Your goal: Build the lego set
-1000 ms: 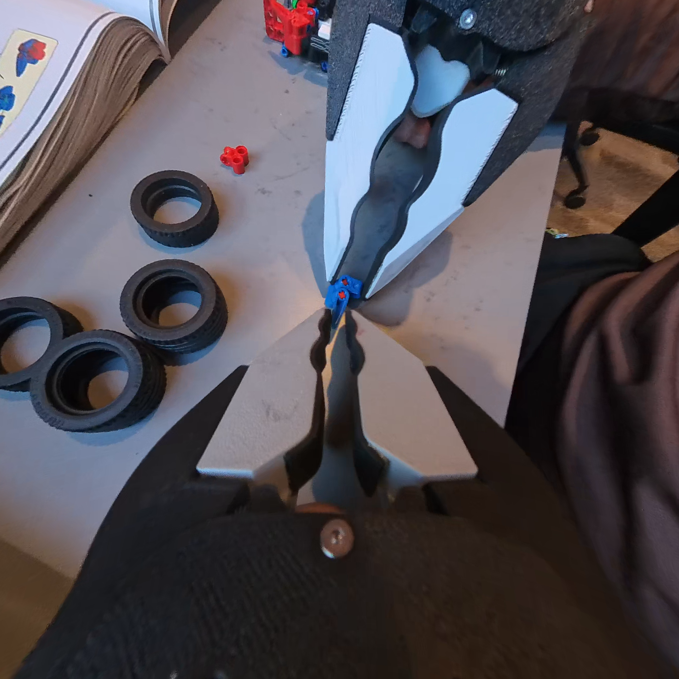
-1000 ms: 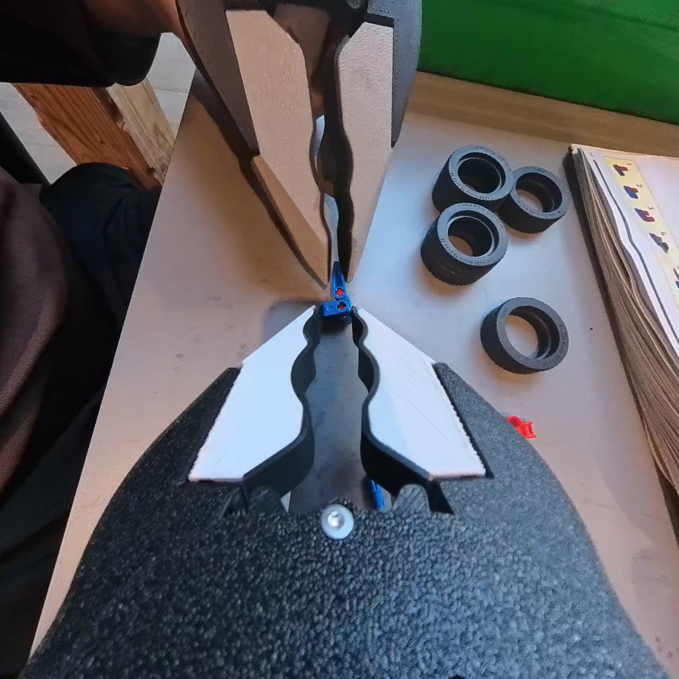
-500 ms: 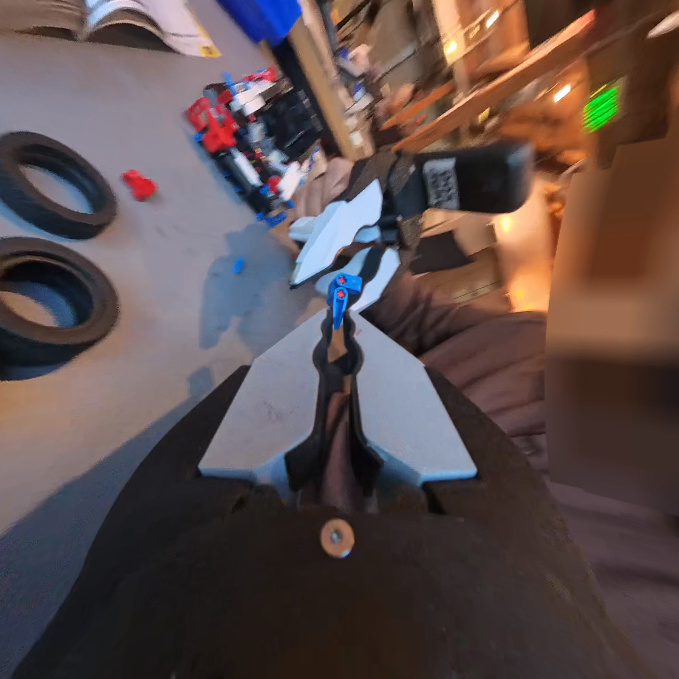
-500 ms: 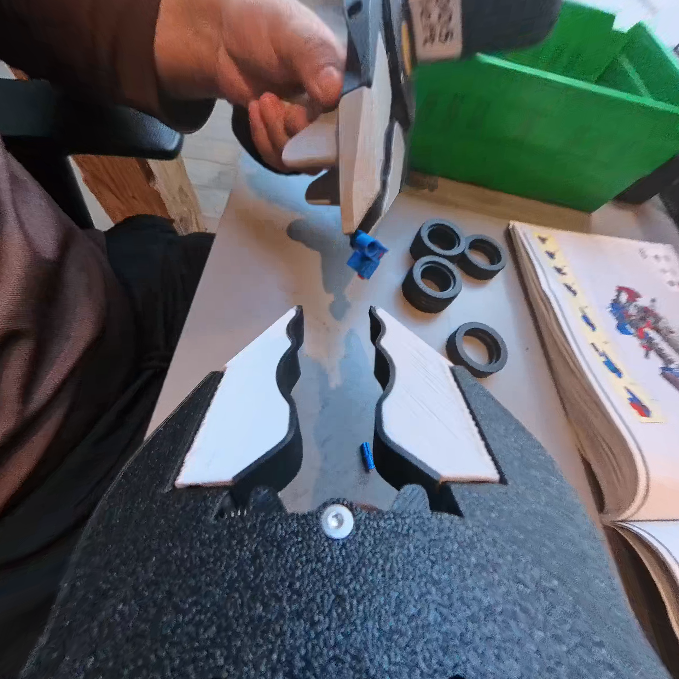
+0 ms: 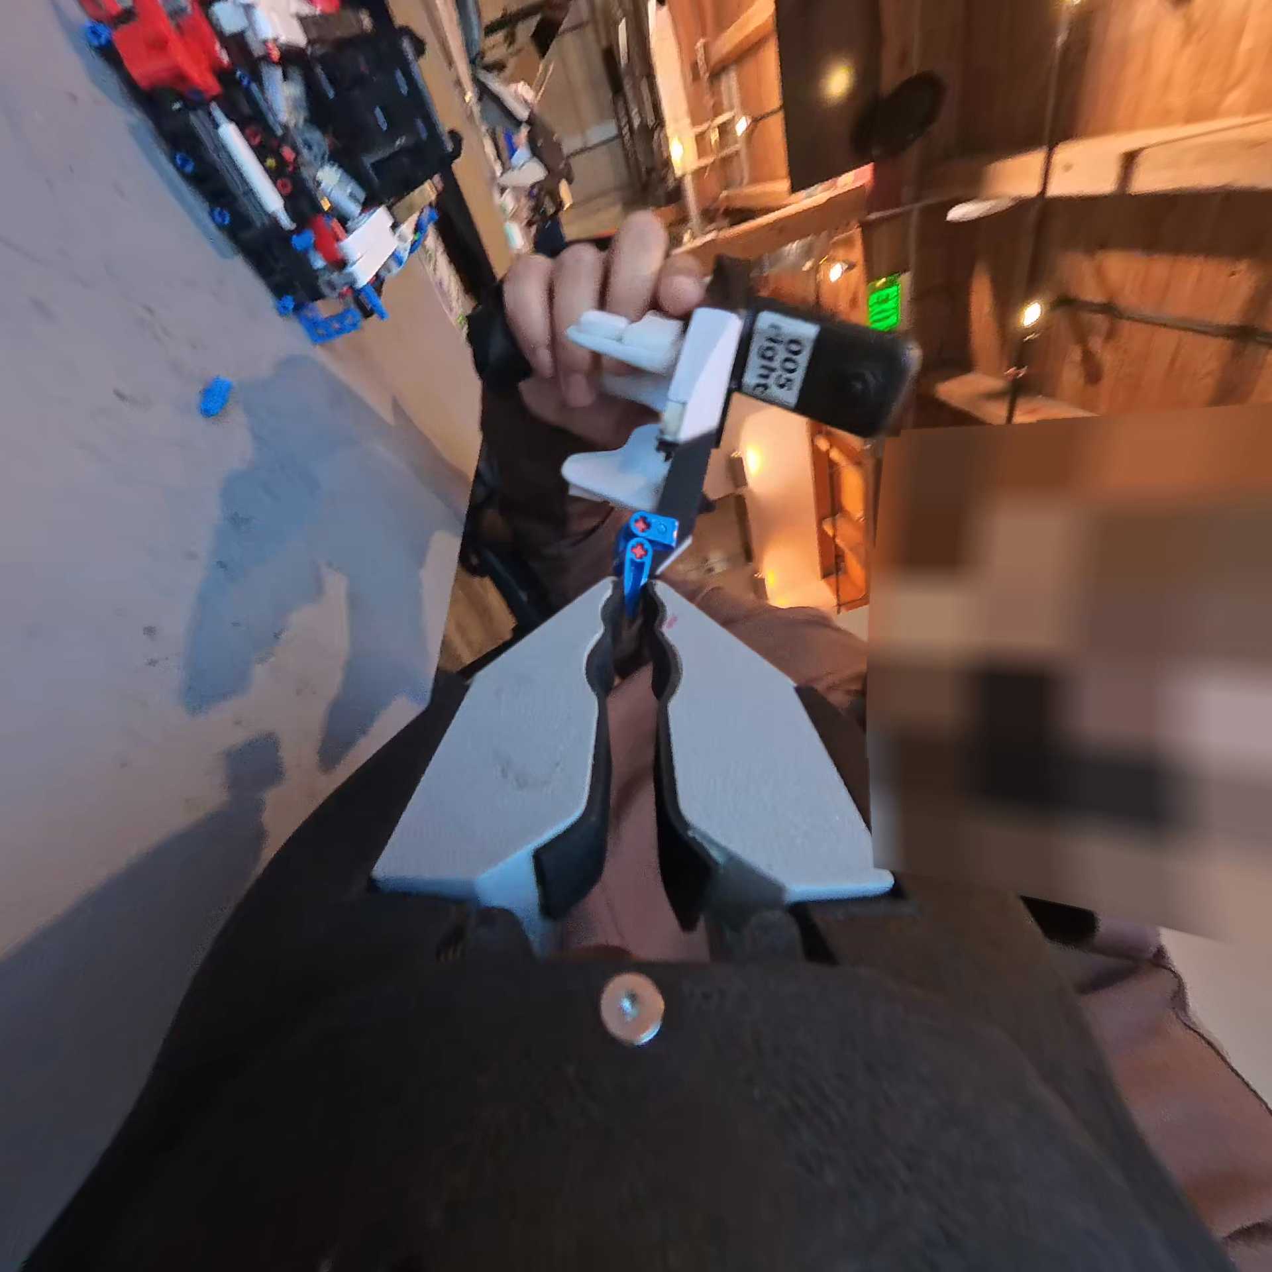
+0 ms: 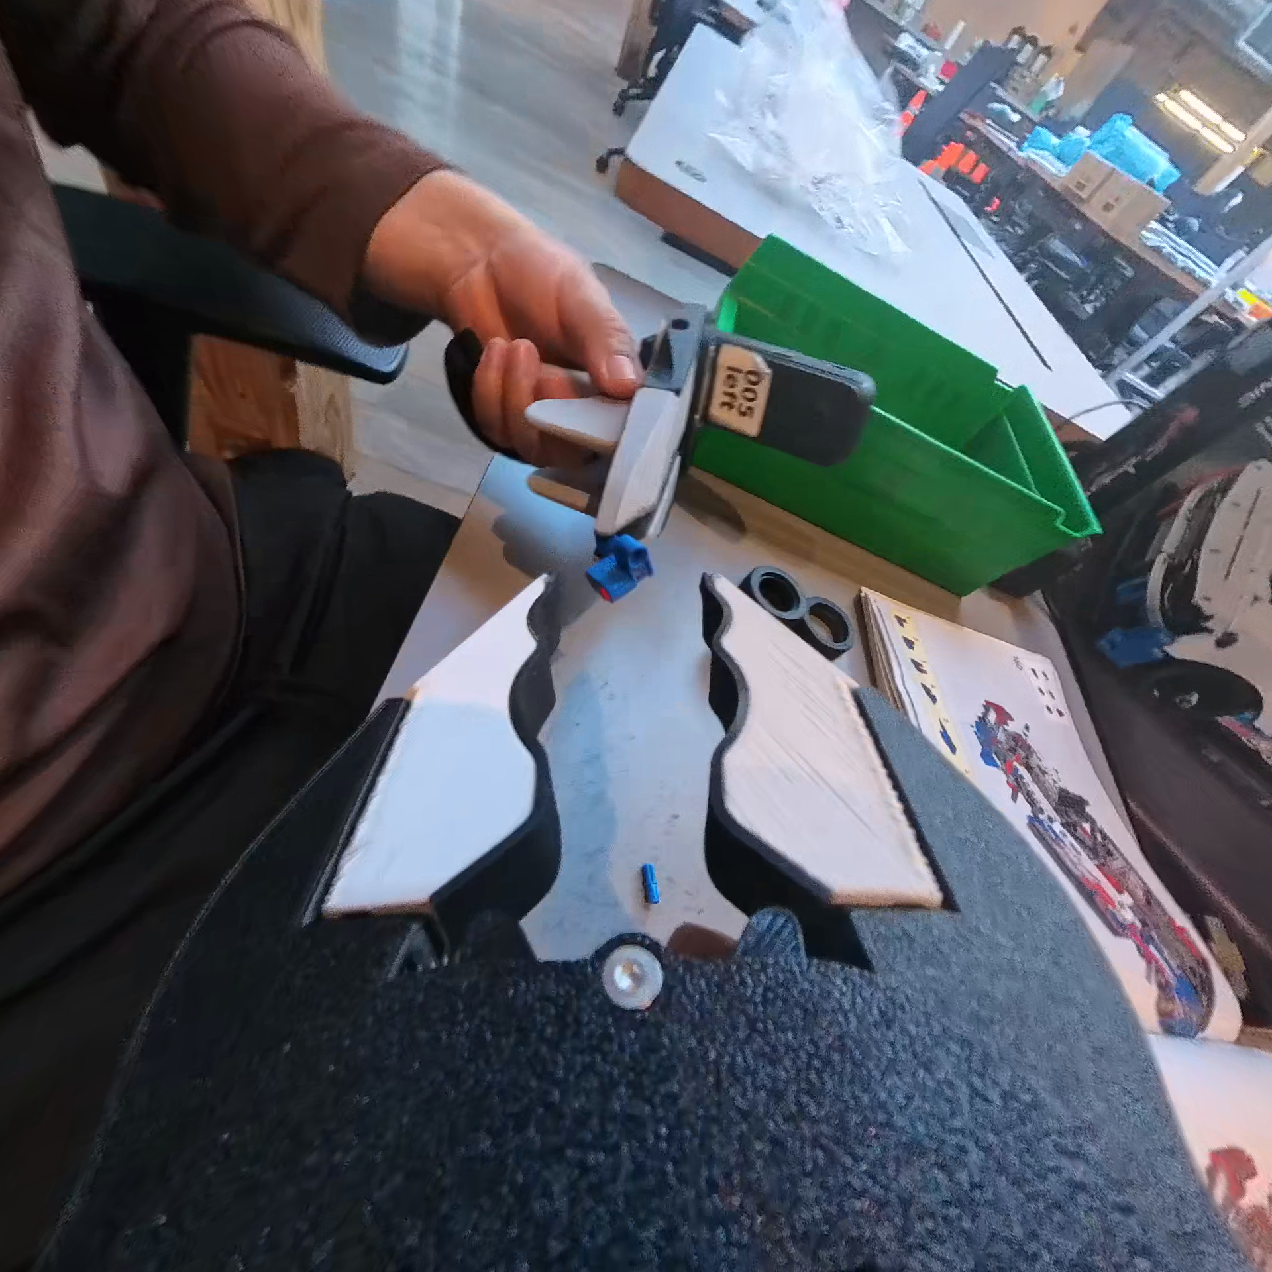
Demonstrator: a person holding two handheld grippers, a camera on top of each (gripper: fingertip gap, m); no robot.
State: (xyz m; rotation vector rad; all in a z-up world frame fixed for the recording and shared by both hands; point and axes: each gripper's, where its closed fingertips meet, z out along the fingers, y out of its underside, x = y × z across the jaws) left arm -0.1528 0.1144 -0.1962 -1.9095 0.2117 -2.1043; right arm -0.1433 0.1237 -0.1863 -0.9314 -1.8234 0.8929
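Observation:
My left gripper (image 5: 633, 592) is shut on a small blue lego piece with red pins (image 5: 637, 554) and holds it in the air off the table's edge. In the right wrist view the left gripper (image 6: 630, 520) shows edge-on in a hand, with the blue piece (image 6: 619, 568) at its tips. My right gripper (image 6: 628, 592) is open and empty, its tips just short of the blue piece. It shows edge-on beyond the piece in the left wrist view (image 5: 681, 502). A partly built red, black and white lego model (image 5: 275, 138) stands on the table.
A small blue pin (image 6: 648, 883) lies on the grey table (image 6: 619, 757) between my right fingers. Black tires (image 6: 798, 609), an open instruction book (image 6: 1032, 791) and a green bin (image 6: 895, 447) lie beyond. Another loose blue piece (image 5: 215, 397) lies near the model. Only a small space, under 4 cm, lies between the two pairs of fingers.
The right gripper has let go of the blue piece, opened and drawn back. The left gripper has lifted the piece off the table and swung it up. Both views have tilted upward.

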